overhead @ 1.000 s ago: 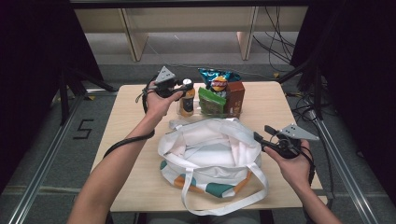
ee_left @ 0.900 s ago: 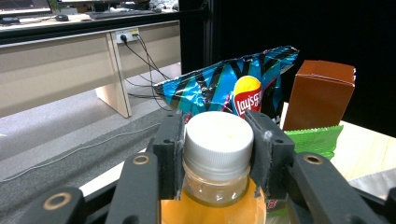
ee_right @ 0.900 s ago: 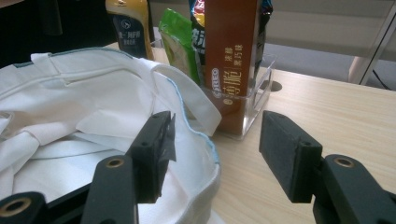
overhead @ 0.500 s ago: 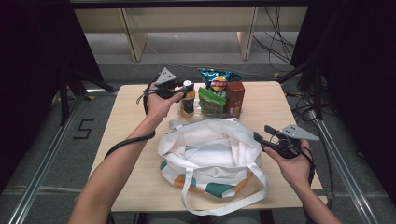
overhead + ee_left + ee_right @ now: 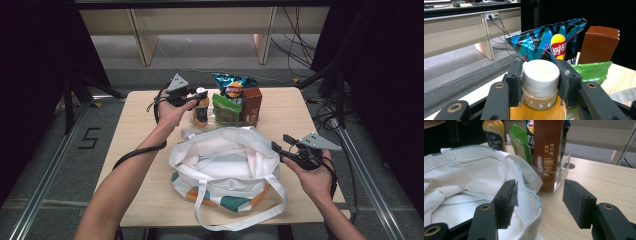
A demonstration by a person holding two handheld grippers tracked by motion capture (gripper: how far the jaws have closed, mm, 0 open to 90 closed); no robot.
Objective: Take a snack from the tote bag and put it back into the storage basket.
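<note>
Left tongs (image 5: pixel 541 82) clamp the white cap of the orange drink bottle (image 5: pixel 539 100). Right tongs (image 5: pixel 539 202) stand wide open, empty, astride the white bag's rim (image 5: pixel 534 202).

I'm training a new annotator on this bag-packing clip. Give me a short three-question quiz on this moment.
1. True or false: the left gripper is clamped on the cap of the orange drink bottle.
2. What stands between the right gripper's jaws? A) the brown box B) the rim of the white tote bag C) the Lay's chip bag
3. Name the green item beside the bottle.

Key: 1 true; 2 B, jaws open; 3 a green snack packet.
</note>
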